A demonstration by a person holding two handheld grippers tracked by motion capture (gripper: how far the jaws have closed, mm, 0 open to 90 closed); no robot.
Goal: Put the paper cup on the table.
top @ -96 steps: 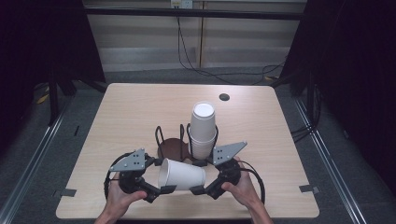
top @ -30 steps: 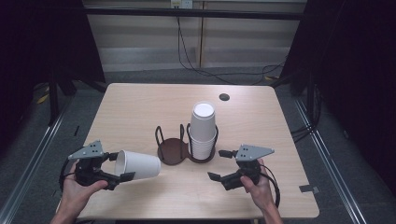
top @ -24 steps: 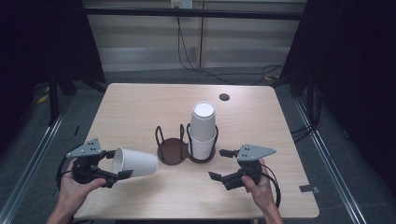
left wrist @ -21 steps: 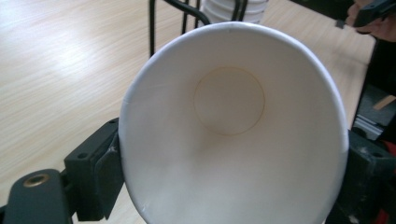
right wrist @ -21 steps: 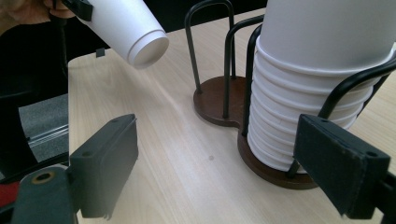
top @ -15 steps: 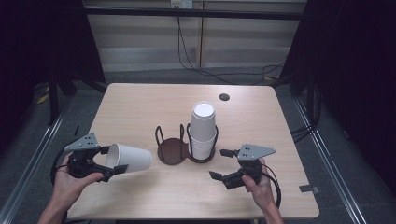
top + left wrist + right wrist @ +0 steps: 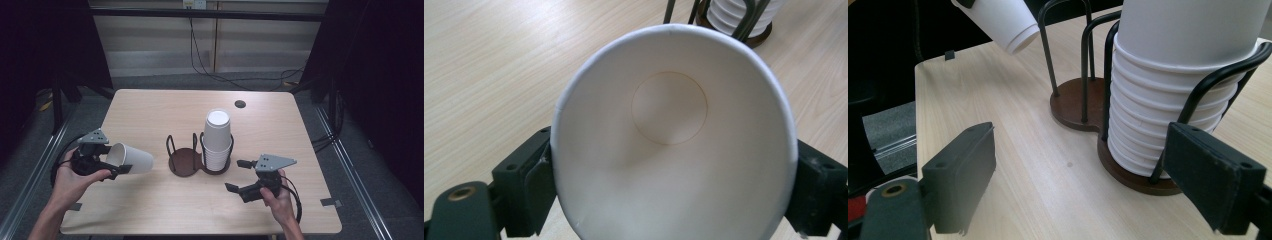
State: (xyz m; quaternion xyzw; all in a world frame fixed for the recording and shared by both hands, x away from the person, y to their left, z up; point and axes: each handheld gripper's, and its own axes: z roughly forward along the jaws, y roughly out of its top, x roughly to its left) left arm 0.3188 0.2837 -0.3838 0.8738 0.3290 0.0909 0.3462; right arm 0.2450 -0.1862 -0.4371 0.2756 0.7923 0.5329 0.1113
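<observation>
Left gripper [image 7: 111, 161] had carried the cup [image 7: 129, 158] out past the table's [image 7: 150, 107] left edge and slightly up, jaws clamped on its rim. Right gripper [image 7: 239, 176], wide open and empty, stayed beside the stack [image 7: 217, 137]. Cup judged separated; empty holder ring [image 7: 183, 157] likely next.

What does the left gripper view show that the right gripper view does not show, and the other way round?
The left gripper view alone shows the inside and round bottom of the held paper cup, with the left gripper clamping its rim. The right gripper view alone shows the right gripper, open and empty. Both show the wire cup holder, the stack of cups and the table.
</observation>
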